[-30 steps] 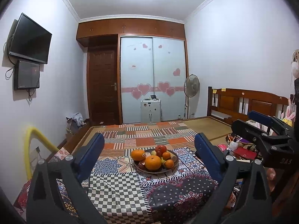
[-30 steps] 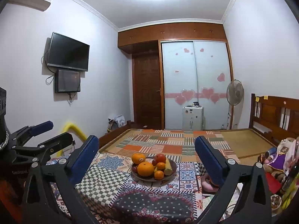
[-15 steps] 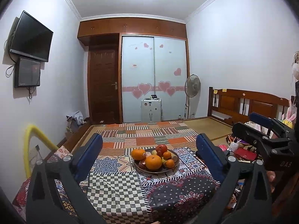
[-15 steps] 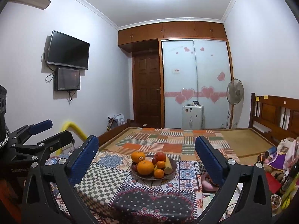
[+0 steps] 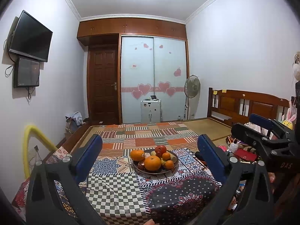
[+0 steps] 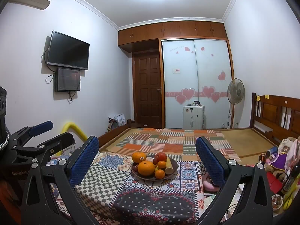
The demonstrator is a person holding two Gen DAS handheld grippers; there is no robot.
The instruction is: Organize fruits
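A patchwork cloth covers the table in a bedroom; TV upper left. The fruit bowl sits mid-frame. Left gripper and right gripper have fingers spread, empty.

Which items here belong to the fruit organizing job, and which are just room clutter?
Part of the job:
- fruit bowl on the patterned tablecloth
- large oranges
- red apple
- small tangerines
- left gripper and right gripper, both open and empty

Just lying about:
- standing fan
- wall TV
- stuffed toys
- white suitcase
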